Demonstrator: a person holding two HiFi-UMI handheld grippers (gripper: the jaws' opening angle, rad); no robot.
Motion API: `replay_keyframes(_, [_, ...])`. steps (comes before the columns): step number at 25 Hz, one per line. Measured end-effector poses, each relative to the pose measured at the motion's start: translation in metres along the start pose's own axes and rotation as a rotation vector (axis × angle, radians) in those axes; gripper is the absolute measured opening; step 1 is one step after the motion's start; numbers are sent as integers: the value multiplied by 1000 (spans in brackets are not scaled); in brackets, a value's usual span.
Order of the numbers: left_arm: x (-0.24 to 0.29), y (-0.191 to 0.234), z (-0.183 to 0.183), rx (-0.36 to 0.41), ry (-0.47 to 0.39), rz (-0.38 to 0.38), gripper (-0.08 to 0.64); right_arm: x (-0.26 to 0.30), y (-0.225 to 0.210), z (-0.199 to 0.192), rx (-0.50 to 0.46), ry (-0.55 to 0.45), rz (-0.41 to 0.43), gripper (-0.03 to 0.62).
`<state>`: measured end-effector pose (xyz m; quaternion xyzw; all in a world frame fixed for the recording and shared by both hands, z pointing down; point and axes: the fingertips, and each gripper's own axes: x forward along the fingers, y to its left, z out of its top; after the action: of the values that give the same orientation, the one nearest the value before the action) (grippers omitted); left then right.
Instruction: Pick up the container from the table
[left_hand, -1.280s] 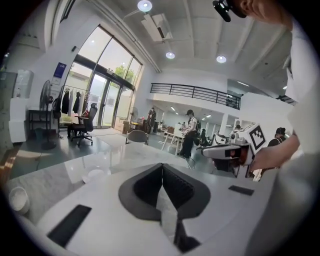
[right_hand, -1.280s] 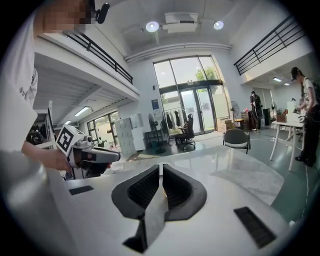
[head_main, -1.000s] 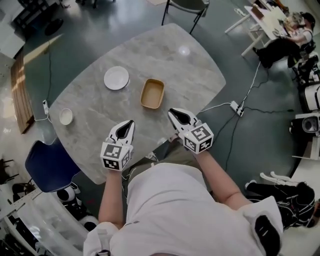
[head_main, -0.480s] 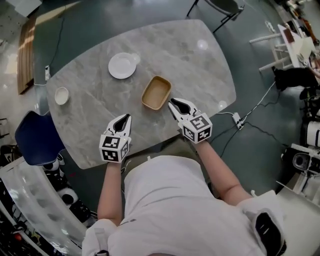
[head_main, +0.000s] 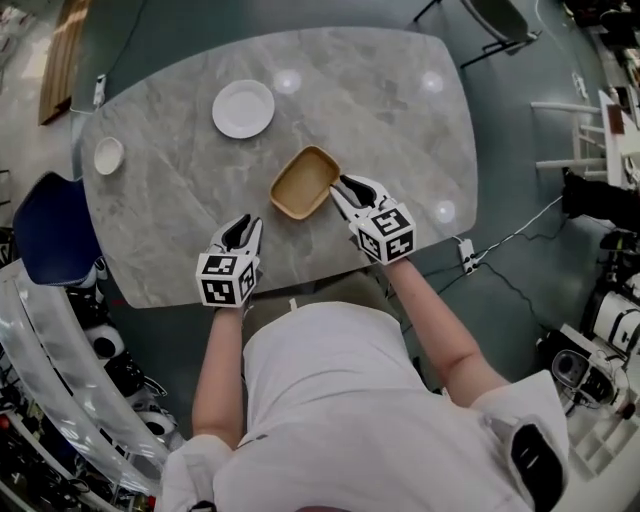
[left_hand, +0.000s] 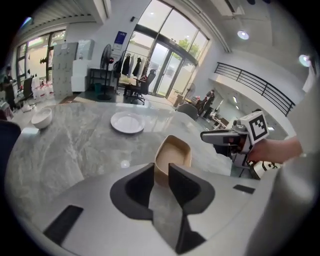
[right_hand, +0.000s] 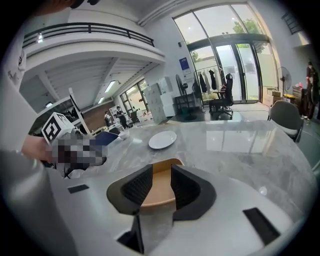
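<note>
The tan, shallow container (head_main: 304, 182) lies on the marble table (head_main: 400, 130), empty and upright. My right gripper (head_main: 343, 188) has its tips just at the container's right-hand rim, with its jaws opening. In the right gripper view the container (right_hand: 159, 186) shows in the gap of that gripper (right_hand: 161, 174), and the pads do not press on it. My left gripper (head_main: 240, 233) hovers over the table to the container's near left, jaws opening, nothing between them. In the left gripper view the container (left_hand: 173, 156) lies just beyond that gripper (left_hand: 161, 171).
A white plate (head_main: 243, 108) sits at the table's far side and a small white bowl (head_main: 108, 155) near its left edge. A blue chair (head_main: 55, 230) stands off the left end. Cables and a power strip (head_main: 467, 255) lie on the floor at the right.
Both grippers have come forward and down towards the container. Their jaws, shut before, now stand apart. The right tips have reached the container's rim.
</note>
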<state>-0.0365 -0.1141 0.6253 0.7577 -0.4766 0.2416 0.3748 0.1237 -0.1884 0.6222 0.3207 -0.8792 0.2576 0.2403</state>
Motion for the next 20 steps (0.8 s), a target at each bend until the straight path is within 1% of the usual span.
replay_keyframes(4, [24,-1,-8,-104,14,36,118,17,-24,-11,-9,54,27,127])
replay_keyframes(7, [41,0,-10,-156,18,59,133,30,-39,-18,-18,96,45,140])
replay_keyframes(13, [70,3,-15,-217,28,120,158,50,-54,-34,-26,168,104,156])
replay_keyframes(18, [87,13,-26,-269,39,175,176,65,-56,-45,-37,200,145,155])
replay_keyframes(20, [93,14,-30,-284,41,184,175,71,-57,-48,-36,212,151,155])
